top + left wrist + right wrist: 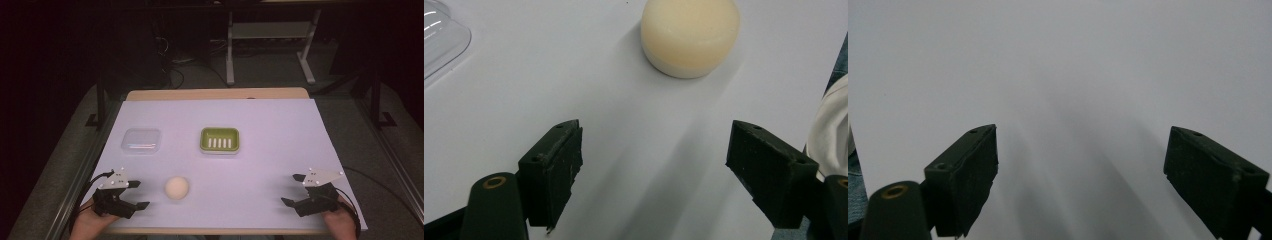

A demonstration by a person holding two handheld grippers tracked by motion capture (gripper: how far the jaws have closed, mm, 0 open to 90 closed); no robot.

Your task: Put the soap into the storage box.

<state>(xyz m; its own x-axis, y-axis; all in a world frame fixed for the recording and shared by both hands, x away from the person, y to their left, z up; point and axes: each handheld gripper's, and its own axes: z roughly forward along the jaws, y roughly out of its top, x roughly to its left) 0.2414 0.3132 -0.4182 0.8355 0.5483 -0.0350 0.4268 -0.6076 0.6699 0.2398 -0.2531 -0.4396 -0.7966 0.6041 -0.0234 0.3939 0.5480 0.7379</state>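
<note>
A round cream soap bar (177, 188) lies on the white sheet (270, 145) near the front, left of centre. Behind it stand a green soap dish (219, 140) with white slots and a clear plastic lid (141, 140). My left gripper (140, 195) rests at the front left, open, just left of the soap. In the left gripper view the soap (690, 36) lies ahead of the spread jaws and the lid's edge (444, 37) shows at the upper left; the left gripper (651, 165) holds nothing. My right gripper (293, 190) is open at the front right, and the right gripper (1080, 175) hangs over bare sheet.
The wooden table edge (215, 94) runs along the back of the sheet. Beyond it are metal desk legs (230, 50) and cables on a dark floor. Grey padded rails (60, 165) flank both sides of the table.
</note>
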